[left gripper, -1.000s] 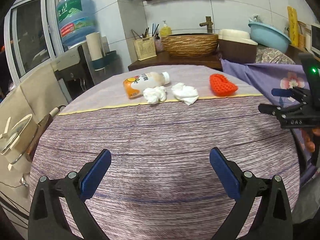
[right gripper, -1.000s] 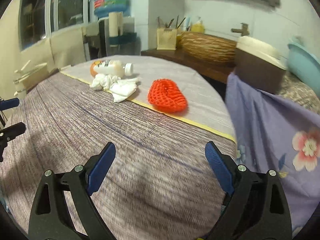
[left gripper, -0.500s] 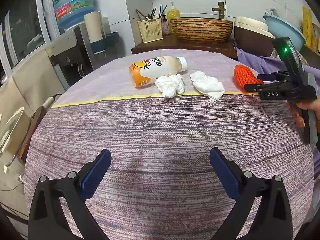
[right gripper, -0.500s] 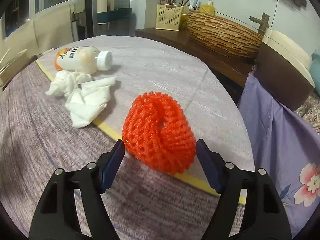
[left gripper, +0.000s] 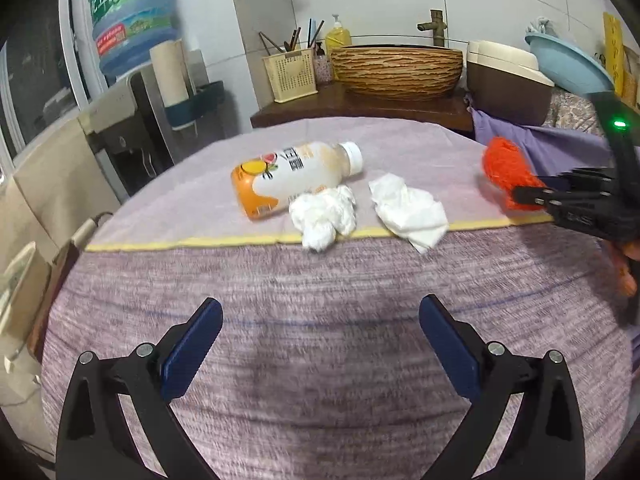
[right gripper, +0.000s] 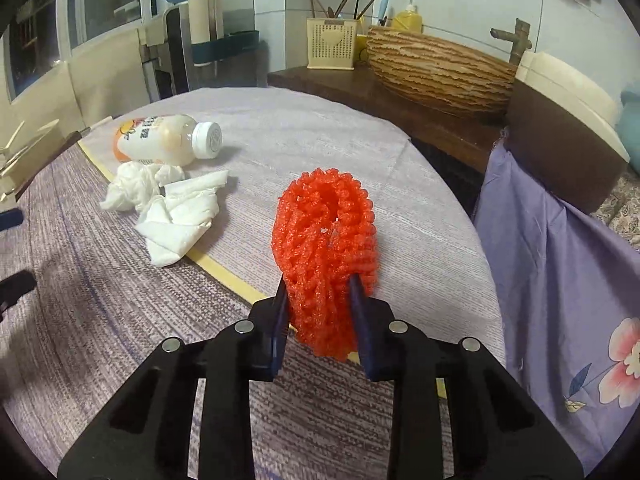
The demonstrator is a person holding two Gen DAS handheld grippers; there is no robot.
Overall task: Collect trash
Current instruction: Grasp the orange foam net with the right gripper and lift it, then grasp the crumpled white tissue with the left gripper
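Observation:
My right gripper is shut on a red foam fruit net and holds it upright, squeezed narrow, above the round table. The net and the right gripper also show at the right of the left wrist view. A plastic drink bottle lies on its side at the table's far part, also in the right wrist view. Two crumpled white tissues lie beside it. My left gripper is open and empty above the near part of the table.
The round table has a purple striped cloth with a yellow band. Behind it stand a wooden counter with a woven basin, a utensil holder and a brown bin. A water dispenser stands left. A purple floral cloth hangs right.
My right gripper has closed on the red net and lifted it, squeezing it upright. My left gripper has moved closer to the bottle and tissues and stays open.

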